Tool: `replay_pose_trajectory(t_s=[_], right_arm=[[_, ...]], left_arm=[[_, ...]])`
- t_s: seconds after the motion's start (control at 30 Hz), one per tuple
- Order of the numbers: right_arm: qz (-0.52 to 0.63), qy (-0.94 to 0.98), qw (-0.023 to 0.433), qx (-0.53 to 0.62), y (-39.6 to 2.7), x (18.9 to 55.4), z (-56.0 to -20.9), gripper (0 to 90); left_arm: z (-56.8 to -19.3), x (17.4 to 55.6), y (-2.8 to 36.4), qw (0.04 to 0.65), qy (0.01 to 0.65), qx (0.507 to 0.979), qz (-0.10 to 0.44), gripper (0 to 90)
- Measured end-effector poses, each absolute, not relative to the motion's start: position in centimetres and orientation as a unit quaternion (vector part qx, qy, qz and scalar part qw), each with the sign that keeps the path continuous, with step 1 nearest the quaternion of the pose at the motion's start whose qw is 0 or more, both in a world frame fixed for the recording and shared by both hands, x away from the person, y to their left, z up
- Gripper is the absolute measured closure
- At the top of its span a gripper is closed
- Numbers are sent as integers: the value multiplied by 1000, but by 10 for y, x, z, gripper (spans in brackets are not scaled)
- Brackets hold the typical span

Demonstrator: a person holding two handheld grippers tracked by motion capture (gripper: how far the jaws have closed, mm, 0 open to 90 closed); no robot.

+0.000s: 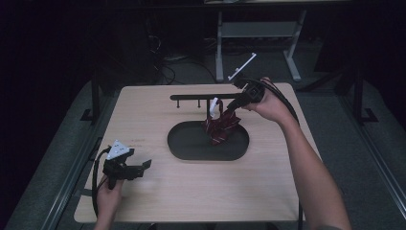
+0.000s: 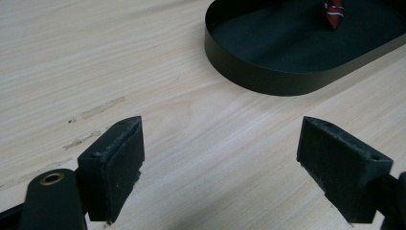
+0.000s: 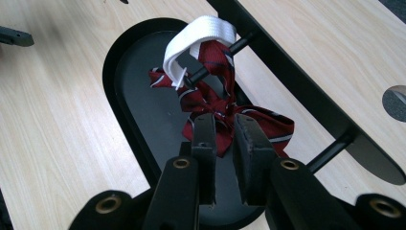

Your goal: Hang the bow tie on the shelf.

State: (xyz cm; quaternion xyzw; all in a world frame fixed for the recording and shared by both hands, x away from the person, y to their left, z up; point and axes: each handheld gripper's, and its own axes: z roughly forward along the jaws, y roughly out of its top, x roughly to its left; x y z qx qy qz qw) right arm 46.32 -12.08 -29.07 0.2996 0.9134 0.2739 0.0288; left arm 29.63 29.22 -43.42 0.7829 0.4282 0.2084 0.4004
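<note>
No readable writing; bow tie (image 3: 225,112) striped red.

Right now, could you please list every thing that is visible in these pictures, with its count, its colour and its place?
table: one, light wood, under everything.
tray: one, black, oval, at the table's middle.
rack: one, black bar with pegs, standing over the tray's far side.
bow tie: one, dark red with striped edges, above the tray, its white strap looped over a peg.
frame: one, grey metal, on the floor beyond the table.
left gripper: one, black, jaws wide apart, over the table's near left part.
right gripper: one, black, jaws closed on the bow tie.
</note>
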Motion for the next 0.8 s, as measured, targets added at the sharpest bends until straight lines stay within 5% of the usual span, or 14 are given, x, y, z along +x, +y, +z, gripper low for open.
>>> replay_pose_trajectory(t_s=[0.8], right_arm=[[275, 917, 15, 290, -121, 455, -302, 749]], left_arm=[[-435, 296, 292, 398, 427, 785, 208, 163]])
